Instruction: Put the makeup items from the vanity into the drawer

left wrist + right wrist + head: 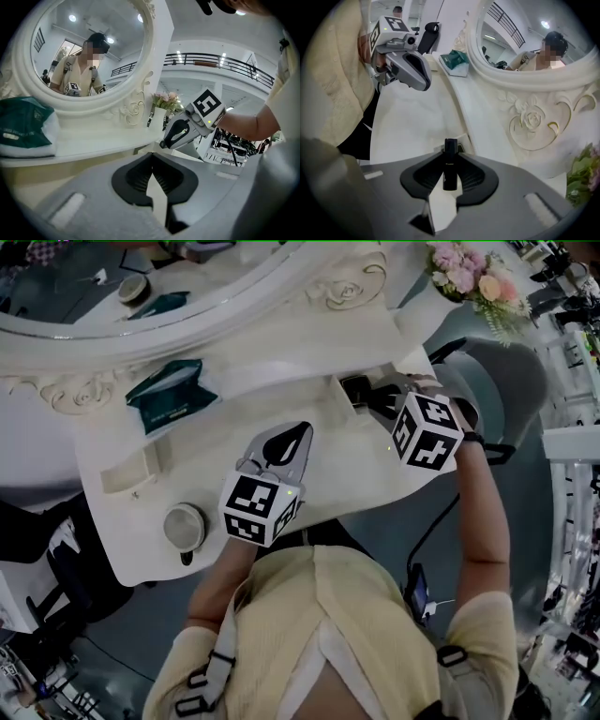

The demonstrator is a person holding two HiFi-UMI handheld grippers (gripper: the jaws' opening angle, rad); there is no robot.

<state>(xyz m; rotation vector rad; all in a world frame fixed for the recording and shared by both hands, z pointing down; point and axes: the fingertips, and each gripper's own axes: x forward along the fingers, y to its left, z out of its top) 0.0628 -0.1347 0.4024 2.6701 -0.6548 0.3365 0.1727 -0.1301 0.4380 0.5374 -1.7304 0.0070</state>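
Pointing steeply down, right gripper (450,153) clamps a black tube (450,165); left gripper (153,154) closed, empty.

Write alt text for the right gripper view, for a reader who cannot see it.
The right hand-held gripper is shut on a slim black tube over a white vanity top. The left hand-held gripper hangs at upper left; a white mirror frame with a carved rose fills the right.
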